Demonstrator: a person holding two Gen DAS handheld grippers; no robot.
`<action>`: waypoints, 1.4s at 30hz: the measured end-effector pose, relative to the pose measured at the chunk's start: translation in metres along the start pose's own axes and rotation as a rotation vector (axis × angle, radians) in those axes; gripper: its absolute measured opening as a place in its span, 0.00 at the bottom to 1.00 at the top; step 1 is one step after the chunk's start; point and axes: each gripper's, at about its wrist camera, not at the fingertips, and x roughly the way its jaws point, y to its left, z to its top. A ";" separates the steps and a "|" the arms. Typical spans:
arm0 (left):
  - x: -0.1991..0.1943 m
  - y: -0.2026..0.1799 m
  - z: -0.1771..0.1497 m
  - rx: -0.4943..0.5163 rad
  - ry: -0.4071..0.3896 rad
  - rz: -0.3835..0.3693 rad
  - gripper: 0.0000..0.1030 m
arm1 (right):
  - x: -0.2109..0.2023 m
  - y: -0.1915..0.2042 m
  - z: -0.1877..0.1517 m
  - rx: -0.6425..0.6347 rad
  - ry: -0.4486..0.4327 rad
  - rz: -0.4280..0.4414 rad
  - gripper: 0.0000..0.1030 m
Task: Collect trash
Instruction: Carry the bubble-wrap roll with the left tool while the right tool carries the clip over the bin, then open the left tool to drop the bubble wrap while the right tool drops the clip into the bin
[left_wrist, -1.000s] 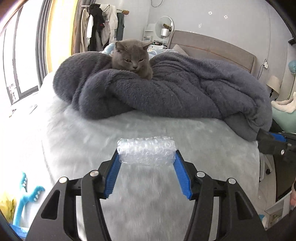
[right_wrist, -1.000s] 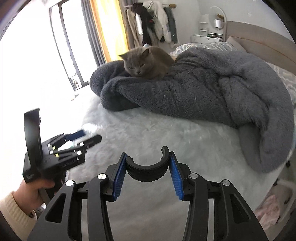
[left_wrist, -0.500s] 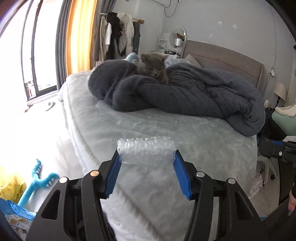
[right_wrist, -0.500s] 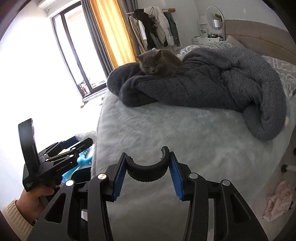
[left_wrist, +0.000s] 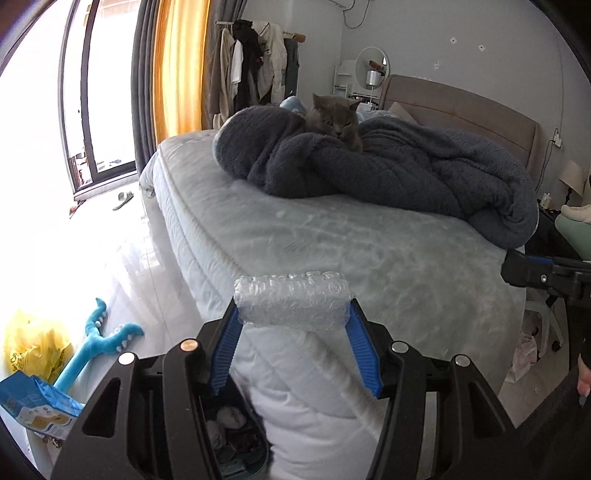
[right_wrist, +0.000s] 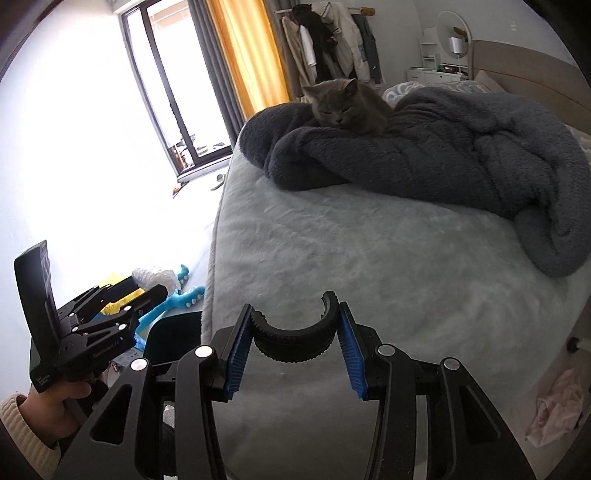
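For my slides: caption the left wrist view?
Left gripper clamps a bubble wrap roll before a bed with a cat.

We see a bedroom with a pale-sheeted bed (left_wrist: 332, 240) and beige headboard (left_wrist: 461, 110), a window (left_wrist: 99, 92) blown out with daylight beside an orange curtain (left_wrist: 177, 66), a clothes rack (left_wrist: 255, 62), grey-white walls and a glossy light floor (left_wrist: 140, 266).

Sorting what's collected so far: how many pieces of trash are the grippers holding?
2: a bubble wrap roll in the left gripper, a black curved plastic piece in the right gripper.
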 end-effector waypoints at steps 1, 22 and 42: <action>0.001 0.002 -0.002 0.000 0.008 0.001 0.57 | 0.003 0.003 0.000 -0.006 0.006 0.002 0.45; 0.003 0.092 -0.049 -0.093 0.181 0.124 0.57 | 0.078 0.110 0.009 -0.106 0.093 0.129 0.45; 0.002 0.173 -0.091 -0.282 0.348 0.164 0.68 | 0.147 0.200 -0.005 -0.200 0.207 0.200 0.45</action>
